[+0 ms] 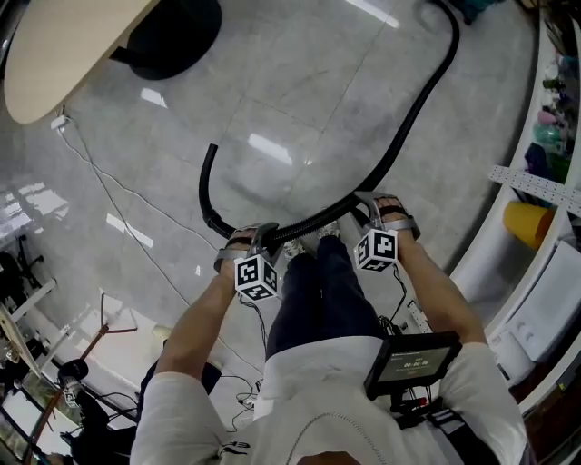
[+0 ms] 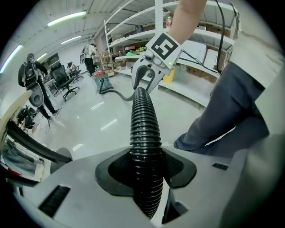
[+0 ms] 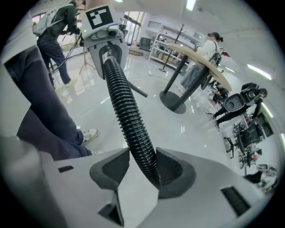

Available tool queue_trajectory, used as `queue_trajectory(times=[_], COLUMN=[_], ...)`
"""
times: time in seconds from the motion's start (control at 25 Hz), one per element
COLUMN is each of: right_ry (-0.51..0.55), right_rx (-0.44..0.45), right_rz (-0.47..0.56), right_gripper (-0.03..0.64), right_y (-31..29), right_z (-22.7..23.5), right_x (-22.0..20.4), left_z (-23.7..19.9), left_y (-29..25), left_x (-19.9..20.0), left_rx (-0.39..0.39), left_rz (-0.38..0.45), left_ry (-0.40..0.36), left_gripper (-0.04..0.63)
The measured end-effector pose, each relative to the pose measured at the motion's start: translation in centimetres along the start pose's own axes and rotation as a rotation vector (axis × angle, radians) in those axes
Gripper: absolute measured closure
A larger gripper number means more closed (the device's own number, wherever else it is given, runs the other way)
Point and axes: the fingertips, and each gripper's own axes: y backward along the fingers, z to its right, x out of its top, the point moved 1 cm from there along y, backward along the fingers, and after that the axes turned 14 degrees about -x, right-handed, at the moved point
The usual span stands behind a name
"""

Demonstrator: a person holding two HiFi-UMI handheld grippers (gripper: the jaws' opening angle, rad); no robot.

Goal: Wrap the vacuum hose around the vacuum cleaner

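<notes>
The person stands over a glossy grey floor (image 1: 300,100) with a black ribbed vacuum hose (image 1: 404,132) stretched level between both tools, just in front of the dark trousers (image 1: 318,295). The left gripper (image 1: 258,236) has its jaws closed partway onto the hose, which sits snug in both dark pads (image 2: 178,171) in the left gripper view. The right gripper (image 1: 379,211) likewise clamps the hose, which runs slantwise between its pads (image 3: 171,171) and touches both.

Left of the left gripper, the hose loops away and up to a free open end (image 1: 211,151) above the floor. From the right gripper it sweeps far and right in a long arc to a teal object (image 1: 474,7) at the far edge, too cut off to identify. A round beige table (image 1: 64,45) stands far left.
</notes>
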Motion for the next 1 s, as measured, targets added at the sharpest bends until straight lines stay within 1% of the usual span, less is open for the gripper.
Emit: queue_trajectory(times=[0.08,0.16,0.24,0.4,0.48,0.64,0.72,0.76,0.8,0.88,1.0], right_ry=[-0.044,-0.054,-0.044,0.008,0.023,0.044,0.036,0.023,0.007,-0.028,-0.064], right_rx=[-0.024,-0.065,-0.120,-0.243,-0.295,-0.417,-0.460,-0.478,-0.494,-0.525,-0.591], right_rz=[-0.002,-0.015,-0.037,-0.054,-0.046,0.000,0.016,0.016,0.014,0.001,-0.040], right_gripper=[0.448,0.448,0.441,0.379,0.359,0.356,0.361,0.400,0.459,0.459,0.460], right_y=[2.4,4.5,6.4,9.5,10.4,12.2,13.1,13.7,14.5,16.4,19.1], right_z=[1.1,2.0,2.9,4.9,5.8,8.7,10.6,11.4,12.0,13.0,15.3], right_x=[0.3,0.2,-0.3,-0.7,-0.1,2.0,2.9,3.2,3.2,2.5,0.5], left_z=[0.9,1.9,2.8,4.3,4.9,6.2,5.9,5.7,5.5,5.1,3.7], left_y=[2.1,4.1,6.1,10.4,12.4,16.1,17.7,18.4,19.0,19.9,20.4], left_x=[1.5,3.2,5.0,8.6,10.1,12.6,13.8,14.3,14.8,16.1,19.0], left_rx=[-0.004,-0.009,-0.015,-0.011,-0.010,-0.028,-0.026,-0.022,-0.018,-0.014,-0.018], left_rz=[0.006,0.014,0.023,0.043,0.053,0.061,0.067,0.071,0.073,0.074,0.078], left_ry=[-0.003,-0.014,-0.025,-0.063,-0.092,-0.164,-0.200,-0.212,-0.222,-0.250,-0.316], left_gripper=[0.442,0.442,0.442,0.442,0.442,0.442,0.442,0.442,0.442,0.442,0.442])
